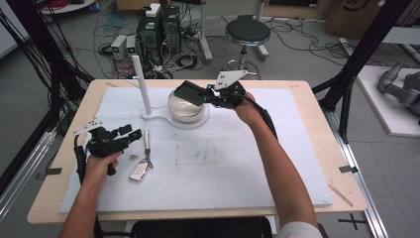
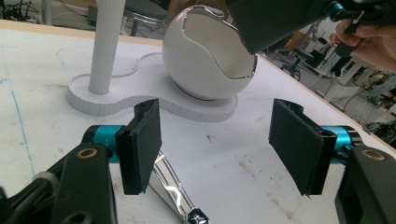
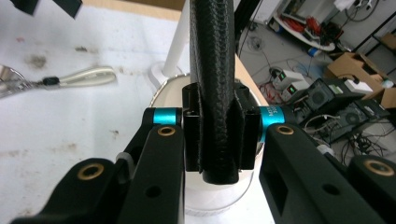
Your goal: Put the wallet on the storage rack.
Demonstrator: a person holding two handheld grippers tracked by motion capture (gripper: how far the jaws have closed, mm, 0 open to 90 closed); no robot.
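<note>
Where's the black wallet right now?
The black wallet is clamped in the right gripper, held just above the opening of the white egg-shaped bowl at the far middle of the table in the high view, right of the white post.

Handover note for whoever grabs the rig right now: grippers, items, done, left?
Right gripper: shut on a black wallet, held over the open top of the white bowl on its white stand.
Left gripper: open, empty, low over the mat beside the key fob and its strap.
Done: wallet picked up and carried to the bowl.
Left: probably lower the wallet in and let go; the key fob lies untouched on the mat, likely next.
</note>
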